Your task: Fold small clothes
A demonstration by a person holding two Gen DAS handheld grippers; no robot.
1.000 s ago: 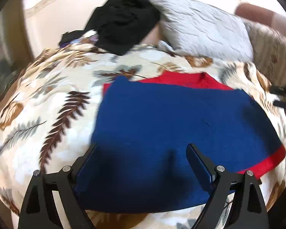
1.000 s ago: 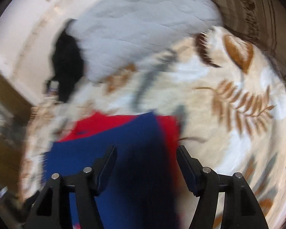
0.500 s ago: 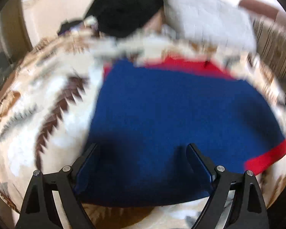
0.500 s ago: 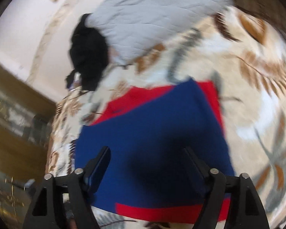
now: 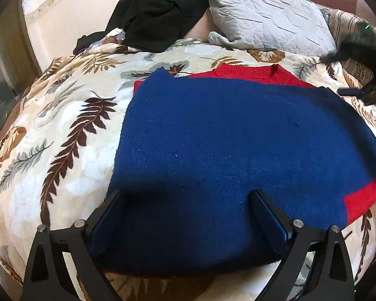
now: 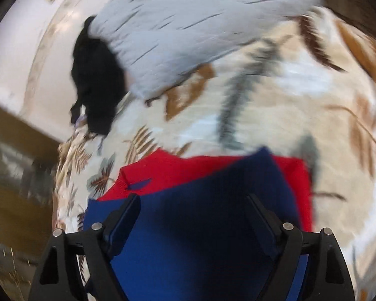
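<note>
**Knitwear folded on a bed, both hand-held grippers empty above it**

Sweater (image 5: 238, 150), blue knit with a red collar and red trim, lies folded flat in the middle of a bed (image 5: 50, 138) covered in a leaf-print blanket. The collar points toward the head of the bed, where a grey quilted pillow (image 5: 263, 17) and a heap of black clothing (image 5: 158, 10) sit.

The left hand-held gripper (image 5: 188, 213) hovers over the sweater's near edge, its jaws opening wide, nothing pinched between them. The right hand-held gripper (image 6: 193, 215) sits over the sweater's far right corner, jaws spread apart and also empty.

The knit looks soft, light and floppy, thick enough to hold a crease loosely. It would likely sag and unfold if lifted by 1 point. A sensible hold is 2 corners of the same edge, pinching through every folded layer.

The right wrist view is smeared by motion, so edges there are vague. The sleeves are tucked out of sight, and how many layers are stacked cannot be told. The left view cuts off the sweater's near edge behind the gripper fingers.
</note>
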